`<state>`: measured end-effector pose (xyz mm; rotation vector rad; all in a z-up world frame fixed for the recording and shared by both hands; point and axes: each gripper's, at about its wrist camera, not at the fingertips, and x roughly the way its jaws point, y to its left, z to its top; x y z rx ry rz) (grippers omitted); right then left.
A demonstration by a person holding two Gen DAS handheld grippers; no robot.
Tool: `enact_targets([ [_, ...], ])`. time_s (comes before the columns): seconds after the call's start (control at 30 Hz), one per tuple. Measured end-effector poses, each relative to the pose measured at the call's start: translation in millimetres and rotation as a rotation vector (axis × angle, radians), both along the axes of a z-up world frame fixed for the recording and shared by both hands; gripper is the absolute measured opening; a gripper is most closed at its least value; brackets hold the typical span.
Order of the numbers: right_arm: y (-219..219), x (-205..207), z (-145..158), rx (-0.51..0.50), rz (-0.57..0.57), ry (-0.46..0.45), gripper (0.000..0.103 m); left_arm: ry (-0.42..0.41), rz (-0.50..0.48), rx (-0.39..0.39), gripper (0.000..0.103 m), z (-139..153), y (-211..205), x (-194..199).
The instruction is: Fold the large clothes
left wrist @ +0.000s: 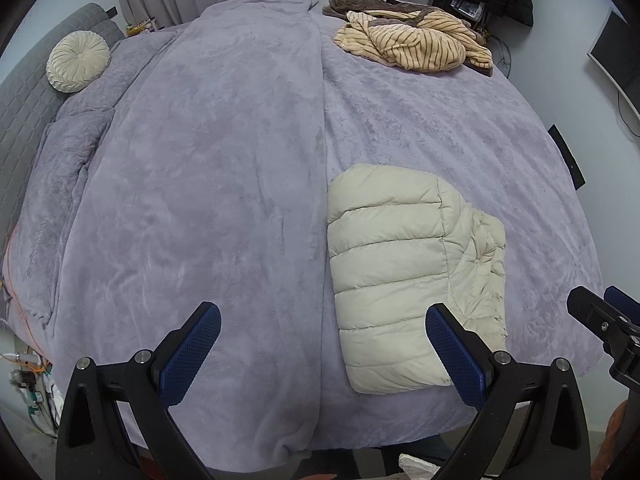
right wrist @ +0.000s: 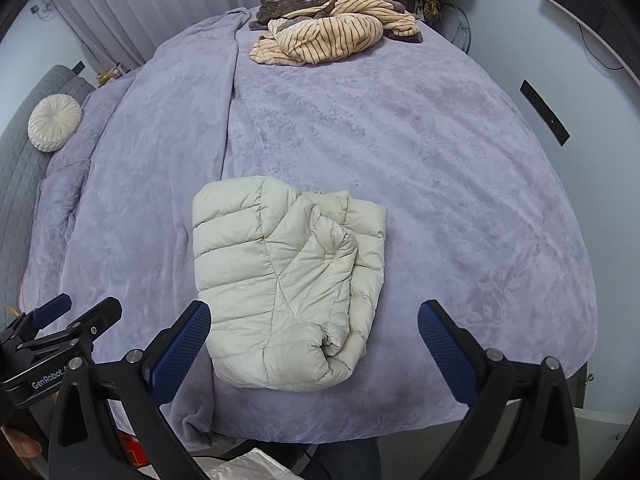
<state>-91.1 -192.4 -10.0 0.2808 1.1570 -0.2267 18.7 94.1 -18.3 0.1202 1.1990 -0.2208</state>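
1. The cream puffer jacket (right wrist: 286,292) lies folded on the bed (right wrist: 440,200), just ahead of the right tool (right wrist: 314,322) and off to the right of the left tool (left wrist: 323,326); both tools stand apart, empty.
2. It looks light, soft, slippery and springy; I would pinch a quilted edge through all layers.
3. Only the right view shows the bunched sleeve on top; the left shows a smoother panel.

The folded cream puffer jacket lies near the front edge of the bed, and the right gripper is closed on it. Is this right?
Not quite. The right gripper is open, its jaws wide apart and off the fabric, as the right wrist view shows. The folded cream puffer jacket does lie near the front edge of the bed.
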Motion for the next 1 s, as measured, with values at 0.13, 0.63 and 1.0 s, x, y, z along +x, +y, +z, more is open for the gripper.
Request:
enact_targets([
  [0.13,2.7,-2.3,1.2,0.001,-0.005,-0.002,0.103,-0.022,-0.001,0.023,0.103,4.6,-0.6,-3.9],
  [0.63,1.6,-2.4,0.2,-0.009,-0.01,0.004,0.103,-0.026,-0.007,0.036,0.103,8.6,-2.5,-5.6],
  [1.0,1.8,-1.7,0.4,-0.01,-0.01,0.005,0.103,-0.02,-0.019,0.042,0.103,8.3,-4.4,-5.5],
])
